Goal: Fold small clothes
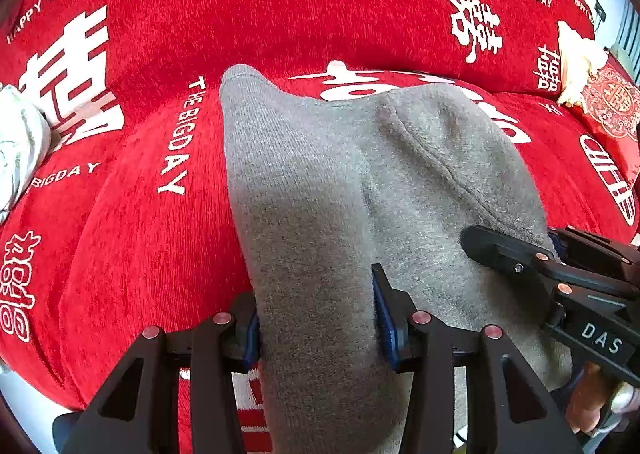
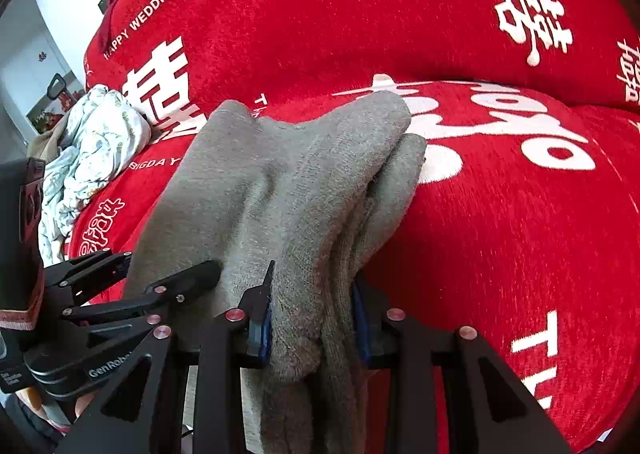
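The gray garment [image 1: 320, 189] lies on the red sofa cover [image 1: 132, 238], draped toward both cameras. Its near end runs out of the bottom of each view, so its full length and outline cannot be made out, and what kind of garment it is stays unclear.

In the left wrist view, the left gripper [image 1: 316, 318] has its two blue-padded fingers on either side of a band of the gray fabric, which fills the gap between them — clamped on the cloth. The right gripper [image 1: 516, 250] enters from the right of the garment, its tip lying on the fabric's right edge; its far finger is largely hidden behind the cloth.

In the right wrist view, the right gripper [image 2: 312, 318] pinches a bunched, layered stack of the gray garment [image 2: 280, 181] between its pads. The left gripper [image 2: 176, 286] shows to the left of the garment, its lower finger concealed.

The garment's long axis runs from the grippers away toward the sofa backrest. Its far end points at the backrest, and from the right it shows as two rounded lobes, one stacked over the other.

A crumpled white printed cloth [image 2: 92, 149] sits well left of the garment, partly cut off by the lens edge.
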`<act>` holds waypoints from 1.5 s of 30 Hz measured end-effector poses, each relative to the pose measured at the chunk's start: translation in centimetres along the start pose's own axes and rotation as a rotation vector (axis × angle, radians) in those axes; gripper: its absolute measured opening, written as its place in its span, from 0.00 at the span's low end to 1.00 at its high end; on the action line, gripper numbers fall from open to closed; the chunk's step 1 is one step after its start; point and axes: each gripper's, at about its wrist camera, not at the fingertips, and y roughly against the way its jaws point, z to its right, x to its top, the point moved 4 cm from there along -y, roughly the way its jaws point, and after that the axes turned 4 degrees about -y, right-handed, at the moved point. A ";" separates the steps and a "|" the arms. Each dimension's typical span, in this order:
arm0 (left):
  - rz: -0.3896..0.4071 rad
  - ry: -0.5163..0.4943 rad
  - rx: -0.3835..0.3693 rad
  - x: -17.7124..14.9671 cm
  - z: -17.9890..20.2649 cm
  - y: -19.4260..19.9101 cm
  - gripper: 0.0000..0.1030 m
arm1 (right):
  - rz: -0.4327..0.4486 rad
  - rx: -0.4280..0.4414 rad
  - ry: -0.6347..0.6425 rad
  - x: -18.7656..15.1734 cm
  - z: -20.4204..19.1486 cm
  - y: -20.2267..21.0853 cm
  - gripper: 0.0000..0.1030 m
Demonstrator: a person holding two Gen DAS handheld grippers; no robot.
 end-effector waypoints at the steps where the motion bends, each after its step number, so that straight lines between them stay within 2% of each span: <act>1: 0.001 0.002 -0.004 -0.1 -0.1 0.0 0.46 | -0.002 0.000 -0.005 -0.1 0.2 -0.1 0.33; 4: 0.007 0.010 -0.009 -0.3 -0.3 -0.2 0.50 | -0.006 0.010 -0.024 -0.5 0.9 -0.5 0.34; 7: 0.011 0.024 0.005 -0.5 -0.6 -0.4 0.58 | -0.006 0.018 -0.038 -0.6 1.3 -0.7 0.37; 9: 0.014 0.033 0.022 -0.7 -0.9 -0.5 0.71 | -0.010 0.016 -0.040 -0.6 1.5 -0.8 0.42; 11: 0.015 0.037 0.050 -0.8 -1.3 -0.4 0.79 | -0.015 0.010 -0.043 -0.5 1.9 -0.8 0.49; 12: 0.015 0.039 0.046 -0.8 -1.5 -0.4 0.80 | -0.015 0.009 -0.047 -0.4 2.0 -0.8 0.56; 13: 0.009 0.047 0.035 -0.8 -1.7 -0.2 0.80 | -0.009 -0.002 -0.058 -0.2 2.4 -0.5 0.59; 17: 0.036 0.074 0.045 0.1 -2.6 0.7 0.80 | 0.065 -0.025 -0.062 1.4 2.9 1.4 0.59; 20: 0.037 0.118 0.053 1.8 -3.5 0.4 0.80 | 0.087 0.005 -0.003 3.2 1.4 1.6 0.59; 22: 0.000 0.121 0.085 2.8 -3.8 -0.7 0.80 | 0.061 0.052 0.028 4.2 0.4 0.6 0.59; 24: -0.045 0.106 0.109 3.3 -3.8 -2.3 0.80 | -0.009 0.076 0.039 4.7 0.1 -1.5 0.59; 27: -0.069 0.112 0.092 3.7 -3.7 -3.3 0.80 | -0.086 -0.016 0.012 5.2 1.6 -4.7 0.58; 28: -0.074 0.112 0.089 3.8 -3.7 -3.5 0.80 | -0.093 -0.018 0.003 5.3 2.0 -5.2 0.58; 30: -0.076 0.102 0.116 3.9 -3.7 -4.0 0.94 | -0.095 0.010 -0.034 5.5 2.6 -5.3 0.58; 32: -0.074 0.103 0.128 3.8 -4.0 -3.9 0.96 | -0.095 0.006 -0.046 5.5 2.5 -4.6 0.58; 34: -0.061 0.110 0.126 3.3 -4.1 -2.9 0.96 | -0.062 0.000 -0.014 5.1 1.6 -2.9 0.59; 36: -0.037 0.095 0.133 2.8 -4.0 -1.8 0.96 | -0.028 0.036 0.048 3.7 0.1 -0.6 0.59; 41: 0.024 0.044 0.162 0.6 -3.3 0.8 0.96 | 0.059 0.097 0.211 -1.9 -3.5 4.1 0.60; 43: 0.027 0.023 0.184 -0.2 -3.1 1.0 0.96 | 0.042 0.101 0.238 -4.0 -4.1 3.9 0.63; 45: 0.031 0.015 0.195 -1.1 -2.9 1.2 0.96 | -0.011 0.049 0.218 -5.5 -3.3 2.6 0.63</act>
